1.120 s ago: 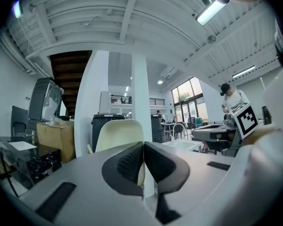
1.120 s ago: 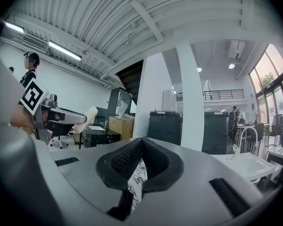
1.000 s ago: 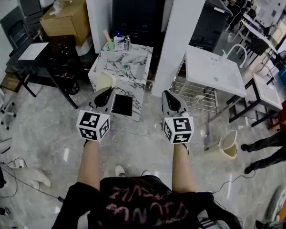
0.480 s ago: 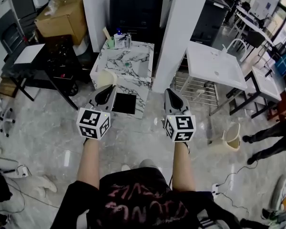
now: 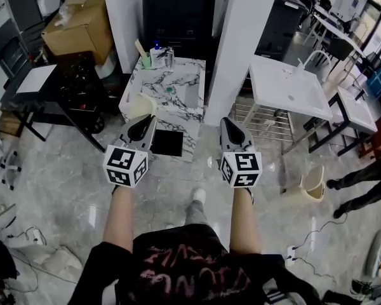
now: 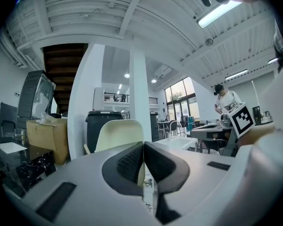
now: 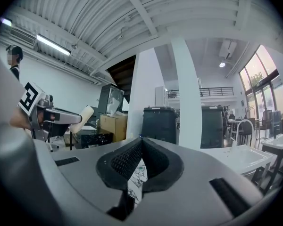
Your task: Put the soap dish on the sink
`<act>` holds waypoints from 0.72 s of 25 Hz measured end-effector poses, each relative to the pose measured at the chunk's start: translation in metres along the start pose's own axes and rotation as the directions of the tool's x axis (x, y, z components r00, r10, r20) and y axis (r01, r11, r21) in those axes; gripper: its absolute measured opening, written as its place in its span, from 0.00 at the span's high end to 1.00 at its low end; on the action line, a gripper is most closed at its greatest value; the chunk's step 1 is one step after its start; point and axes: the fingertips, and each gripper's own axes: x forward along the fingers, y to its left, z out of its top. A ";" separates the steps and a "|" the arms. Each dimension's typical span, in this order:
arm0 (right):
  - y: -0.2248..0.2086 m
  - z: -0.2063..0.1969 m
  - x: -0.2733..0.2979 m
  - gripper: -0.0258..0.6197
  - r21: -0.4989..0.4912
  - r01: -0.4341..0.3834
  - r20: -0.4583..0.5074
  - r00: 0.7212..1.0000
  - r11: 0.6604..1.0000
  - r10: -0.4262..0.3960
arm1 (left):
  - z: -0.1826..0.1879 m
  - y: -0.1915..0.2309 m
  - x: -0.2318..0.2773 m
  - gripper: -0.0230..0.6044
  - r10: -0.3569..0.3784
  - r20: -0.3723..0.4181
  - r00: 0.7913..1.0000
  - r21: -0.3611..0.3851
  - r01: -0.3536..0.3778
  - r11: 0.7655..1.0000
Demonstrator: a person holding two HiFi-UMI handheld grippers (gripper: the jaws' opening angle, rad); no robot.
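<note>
My left gripper (image 5: 141,124) is shut on a pale yellow soap dish (image 5: 137,108), which sticks out past the jaws. In the left gripper view the soap dish (image 6: 118,132) stands up behind the closed left gripper (image 6: 143,146). The right gripper (image 5: 228,126) is shut and holds nothing; in its own view the right gripper (image 7: 141,141) has its pads touching. The marble sink counter (image 5: 178,110) with its basin lies ahead of both grippers, beyond the left gripper's tip. In the right gripper view, the soap dish (image 7: 80,117) shows at the left.
Bottles and a cup (image 5: 155,56) stand at the counter's back. A white pillar (image 5: 244,37) rises right of it, then a white sink (image 5: 286,88) on a wire rack. A black table (image 5: 44,88), a cardboard box (image 5: 76,24), a bin (image 5: 310,184) and a person's legs (image 5: 362,186) surround the floor.
The person has stepped forward, so a foot now shows below the grippers and the floor has slid back. Both grippers keep their pose, and the soap dish stays held.
</note>
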 end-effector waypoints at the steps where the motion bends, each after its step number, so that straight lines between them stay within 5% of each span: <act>1: -0.004 -0.002 0.006 0.94 0.000 0.000 -0.003 1.000 1.000 0.000 | -0.002 0.002 0.006 0.93 0.000 -0.004 1.000 -0.001 0.000 1.000; 18: -0.118 -0.023 0.165 0.94 0.012 -0.054 -0.023 0.998 0.998 0.055 | -0.018 0.046 0.194 0.93 0.043 -0.059 0.997 -0.034 -0.045 0.998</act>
